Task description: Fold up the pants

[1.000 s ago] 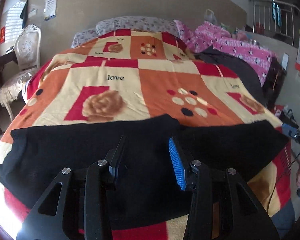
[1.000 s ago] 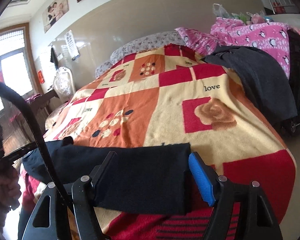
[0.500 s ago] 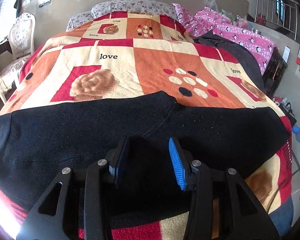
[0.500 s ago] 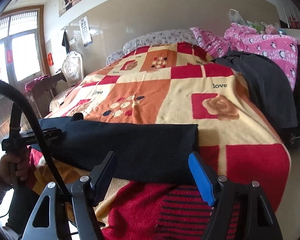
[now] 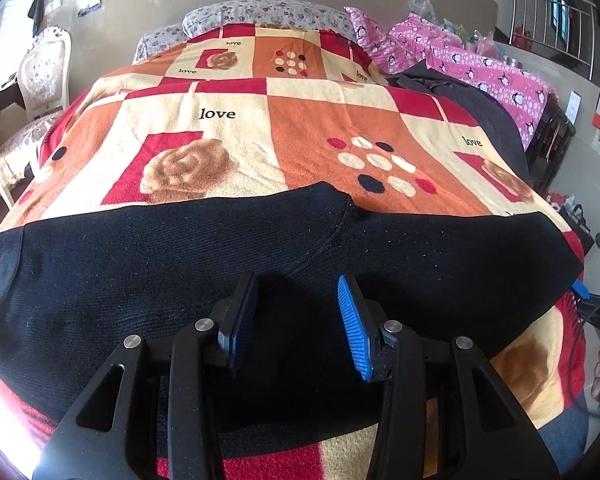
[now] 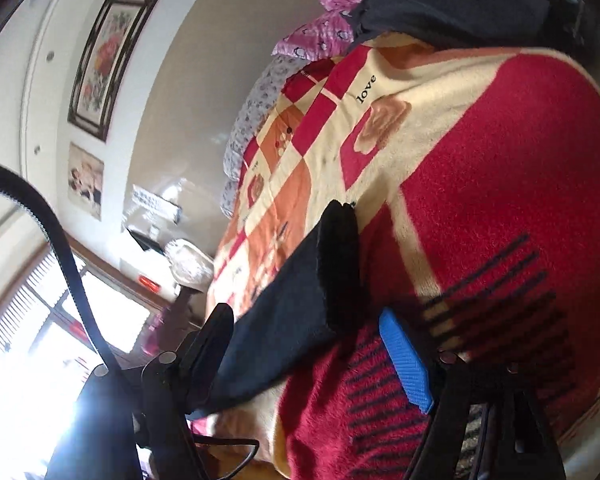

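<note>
Bed (image 5: 236,152): black pants (image 5: 180,264) span near edge; left claw (image 5: 298,320) spread above, right claw (image 6: 308,356) spread at pants' end, blurred.

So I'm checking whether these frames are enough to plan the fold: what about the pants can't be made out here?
- Left wrist view: the near edge of the black pants is hidden behind the left gripper.
- Right wrist view: only one end shows, tilted and blurred; the right gripper covers the rest.
- Whether either touches fabric: cannot tell.
</note>
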### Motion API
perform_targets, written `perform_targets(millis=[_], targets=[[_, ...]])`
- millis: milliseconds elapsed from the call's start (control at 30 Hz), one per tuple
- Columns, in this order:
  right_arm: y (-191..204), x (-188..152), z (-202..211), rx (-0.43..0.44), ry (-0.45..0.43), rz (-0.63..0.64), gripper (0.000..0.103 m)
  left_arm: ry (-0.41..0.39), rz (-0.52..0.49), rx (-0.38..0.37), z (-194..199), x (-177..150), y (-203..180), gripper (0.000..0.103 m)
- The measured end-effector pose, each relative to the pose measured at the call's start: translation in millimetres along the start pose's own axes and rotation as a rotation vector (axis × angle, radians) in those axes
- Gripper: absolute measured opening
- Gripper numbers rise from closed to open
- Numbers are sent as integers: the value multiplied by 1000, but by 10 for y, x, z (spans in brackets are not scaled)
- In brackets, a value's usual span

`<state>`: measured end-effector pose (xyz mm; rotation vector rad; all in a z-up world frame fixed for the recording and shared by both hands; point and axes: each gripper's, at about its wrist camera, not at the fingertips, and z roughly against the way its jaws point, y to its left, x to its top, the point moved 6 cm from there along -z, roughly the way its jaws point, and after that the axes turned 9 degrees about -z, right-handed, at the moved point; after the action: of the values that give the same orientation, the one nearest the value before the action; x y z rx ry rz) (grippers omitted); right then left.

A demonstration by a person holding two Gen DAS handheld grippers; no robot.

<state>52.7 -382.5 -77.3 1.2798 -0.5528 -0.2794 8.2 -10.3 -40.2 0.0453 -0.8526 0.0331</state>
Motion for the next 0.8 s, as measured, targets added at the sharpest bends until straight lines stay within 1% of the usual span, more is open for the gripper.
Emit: perform_targets(millis=[67,133,200,233,267,333,367,433,467,500,533,600,733,767,800], targets=[[-10,20,8,43,22,-41,79,1,-3,4,-3,-1,1,41],[26,-7,-18,63,74,-32,78,2,-5,7,-7,-1,-1,41],[51,-34,-48,51,101,-13,69,4,-9,12,-9,0,-7,41],[73,-19,-53,16,85,23,65,5,-11,15,-12,-1,-7,41],[80,1,-13,-1,54,43,61,5,-13,17,-9,-3,-14,41],[98,68,6,-5,0,46,60,6,-17,22,-11,-5,-18,41],[128,48,-33,-3,18,62,60,7,-18,24,-13,-6,-19,41],[224,-65,-181,-79,78,185,57,8,-20,27,-14,-6,-24,41],[267,-115,-213,-105,88,246,55,8,-20,27,-14,-6,-24,41],[293,-140,-205,-120,79,284,53,8,-20,27,-13,-5,-24,41],[293,-140,-187,-133,57,304,53,8,-21,27,-14,-6,-24,41],[270,-128,-167,-170,12,339,53,9,-23,31,-14,-6,-25,42],[224,-146,-158,-163,-24,348,51,2,-25,29,-4,5,-32,42],[215,-138,-150,-168,-27,344,49,-4,-21,7,14,23,-38,42],[203,-129,-137,-177,-28,339,42,-15,-13,-26,46,60,-63,42]])
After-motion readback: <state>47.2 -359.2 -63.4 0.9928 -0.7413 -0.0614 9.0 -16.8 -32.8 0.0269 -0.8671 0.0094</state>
